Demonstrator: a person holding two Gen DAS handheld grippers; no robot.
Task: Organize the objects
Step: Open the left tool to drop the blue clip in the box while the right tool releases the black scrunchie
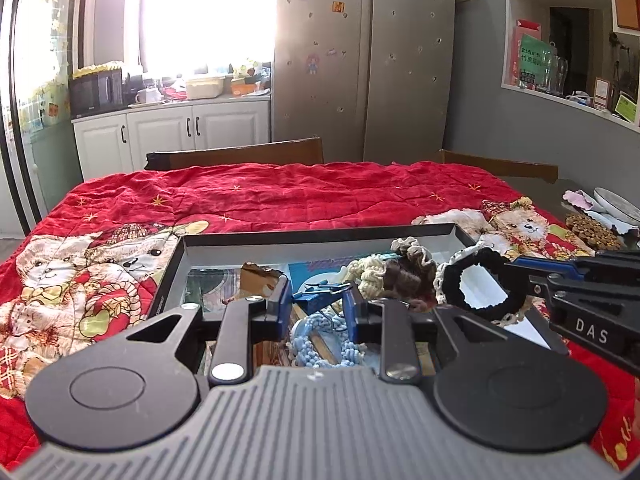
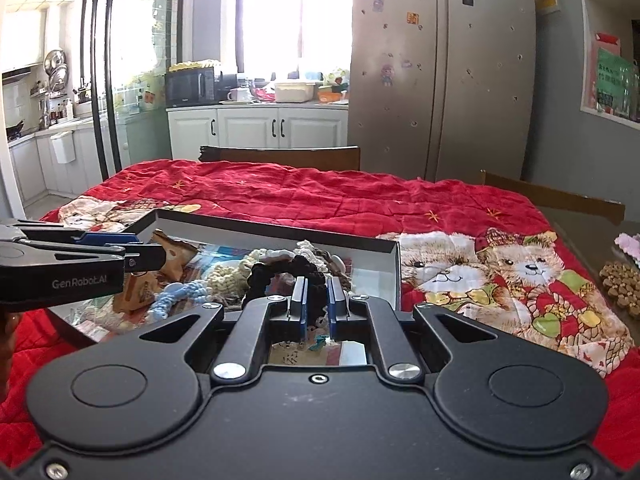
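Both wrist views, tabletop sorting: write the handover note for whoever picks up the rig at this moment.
Left gripper: shut on a blue clip, above the box.
Right gripper: shut on the black scrunchie, at the box's right side.
Box on the red bear blanket already holds a brown scrunchie, cream scrunchie and light blue scrunchie.
Left to do: set down both held items.
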